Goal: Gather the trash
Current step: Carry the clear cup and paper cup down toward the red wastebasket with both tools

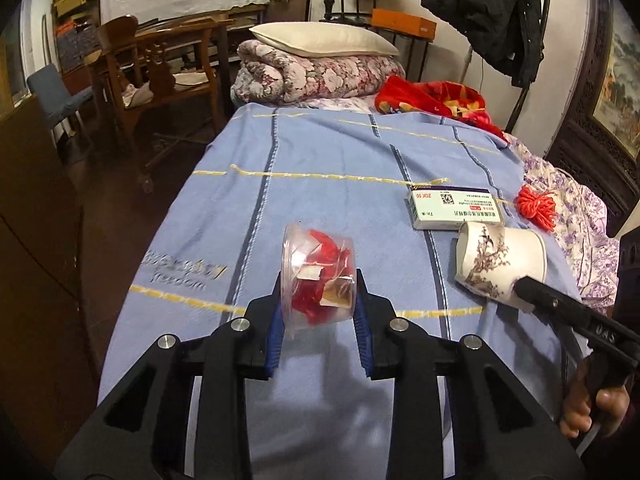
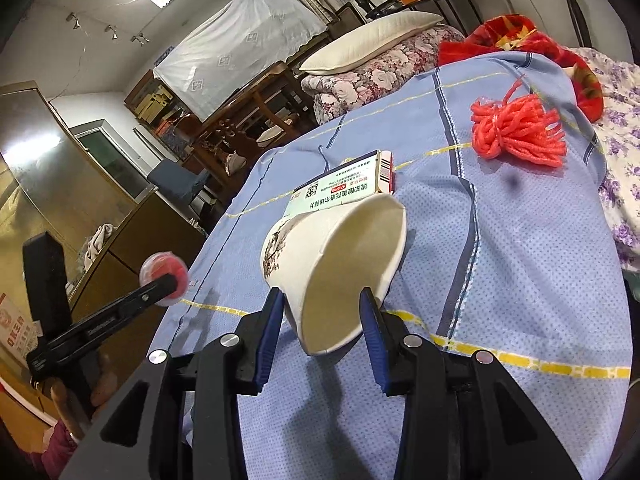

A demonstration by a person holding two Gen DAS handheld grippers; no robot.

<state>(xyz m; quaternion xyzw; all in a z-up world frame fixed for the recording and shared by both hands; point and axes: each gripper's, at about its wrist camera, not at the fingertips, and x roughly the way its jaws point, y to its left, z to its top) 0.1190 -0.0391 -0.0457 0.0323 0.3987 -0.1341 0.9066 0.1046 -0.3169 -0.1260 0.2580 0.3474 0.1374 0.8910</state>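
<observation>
Seen from the left wrist, the left gripper (image 1: 318,300) is clamped by its blue pads on a clear plastic tub (image 1: 318,276) stuffed with red scraps and paper tags, held just above the blue striped bedspread (image 1: 320,160) — mouth tipped away, probably so that it can take in the loose litter. The tub's thin walls are glossy and look as if they would give under a hard squeeze. To its right lie a flat white medicine box (image 1: 454,208) with printed labels and, near the bed's edge, an orange-red yarn tassel (image 1: 536,204); the right gripper's dark finger reaches into a paper cup (image 1: 500,266) printed with a blossom branch. From the right wrist, the right gripper (image 2: 324,316) pinches that paper cup (image 2: 340,264) by its wall, one finger outside and one inside the mouth — the rim has buckled out of round, as soft card would. The cup hangs tilted over the bedspread (image 2: 520,260), its base towards the medicine box (image 2: 344,190), which lies flat on the cloth just behind; whether the two touch cannot be told. The fuzzy, looped tassel (image 2: 520,132) lies well apart, farther up the bed. At left, the other gripper holds the tub (image 2: 164,278) aloft off the bed's side. Box and tassel seem still to be collected.
</observation>
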